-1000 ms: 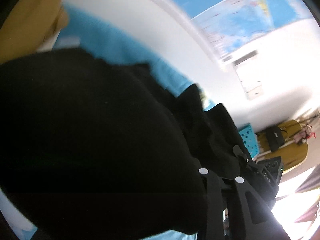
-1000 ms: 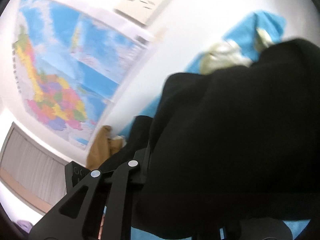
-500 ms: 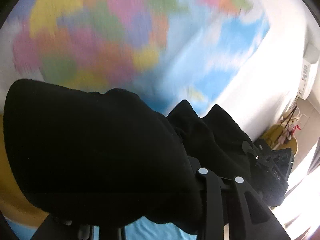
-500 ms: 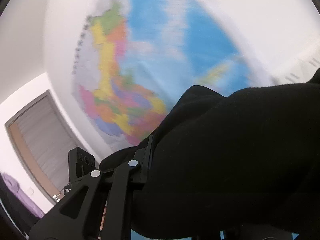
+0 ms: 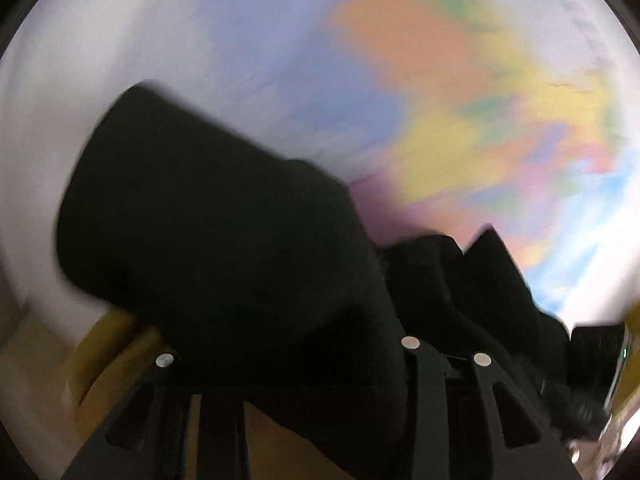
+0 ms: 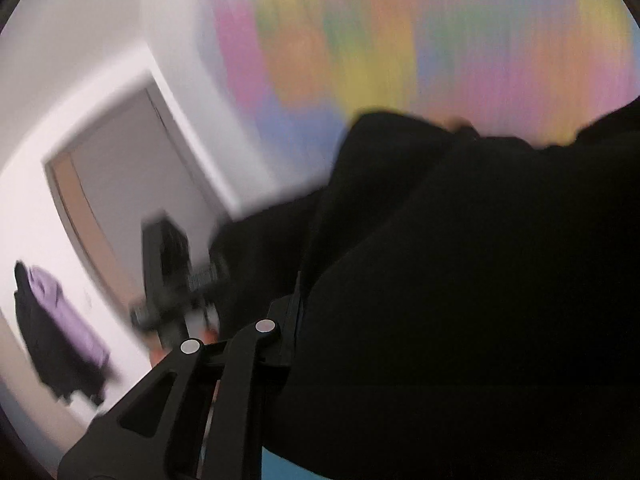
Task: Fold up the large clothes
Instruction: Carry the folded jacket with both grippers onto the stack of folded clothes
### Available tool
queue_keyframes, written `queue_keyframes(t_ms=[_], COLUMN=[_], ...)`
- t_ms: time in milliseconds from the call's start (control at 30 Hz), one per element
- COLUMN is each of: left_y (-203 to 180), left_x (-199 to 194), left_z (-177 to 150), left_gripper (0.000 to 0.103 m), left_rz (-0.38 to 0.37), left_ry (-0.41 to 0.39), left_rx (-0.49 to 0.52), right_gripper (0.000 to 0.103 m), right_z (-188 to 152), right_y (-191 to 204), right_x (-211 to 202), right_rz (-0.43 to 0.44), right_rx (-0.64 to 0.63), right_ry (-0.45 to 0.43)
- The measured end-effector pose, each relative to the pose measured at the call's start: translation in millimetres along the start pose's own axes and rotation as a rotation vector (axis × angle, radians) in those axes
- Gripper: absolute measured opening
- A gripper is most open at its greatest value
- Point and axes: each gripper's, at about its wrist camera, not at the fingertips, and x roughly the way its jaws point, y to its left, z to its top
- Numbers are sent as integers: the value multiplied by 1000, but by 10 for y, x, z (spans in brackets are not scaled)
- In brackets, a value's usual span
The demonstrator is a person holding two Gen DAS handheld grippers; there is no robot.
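A large black garment (image 5: 224,248) hangs bunched over my left gripper (image 5: 288,364) and hides its fingertips; the jaws appear shut on the cloth. The same black garment (image 6: 460,280) fills the right wrist view and drapes over my right gripper (image 6: 320,340), which also appears shut on it. Both grippers are raised and tilted up towards the wall. The other gripper shows as a dark blurred shape at the right edge of the left wrist view (image 5: 592,364) and at the left in the right wrist view (image 6: 168,272).
A colourful wall map (image 5: 460,100) fills the background, blurred, and shows in the right wrist view too (image 6: 400,40). Mustard-yellow fabric (image 5: 108,356) lies low left. A doorway (image 6: 132,184) and hanging purple and black clothes (image 6: 56,328) are at the left.
Both grippers have swung upward with the black garment. The blue surface and table dropped out of view and the wall map now fills the background, with motion blur.
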Motion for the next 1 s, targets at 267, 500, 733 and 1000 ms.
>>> queue_keyframes(t_ms=[267, 500, 733, 1000], left_y=[924, 897, 843, 777], left_x=[114, 69, 59, 91], left_z=[-788, -666, -671, -693], left_gripper=[47, 64, 65, 68], left_rz=[43, 125, 166, 248], left_ry=[102, 115, 124, 126], left_rx=[-211, -150, -149, -84], right_gripper=[66, 69, 19, 24], right_z=[-533, -510, -513, -655], right_y=[-235, -689, -815, -609], right_x=[-166, -671, -845, -837], right_rz=[42, -21, 54, -176], right_rx=[77, 243, 285, 144], right_ry=[94, 36, -55, 41])
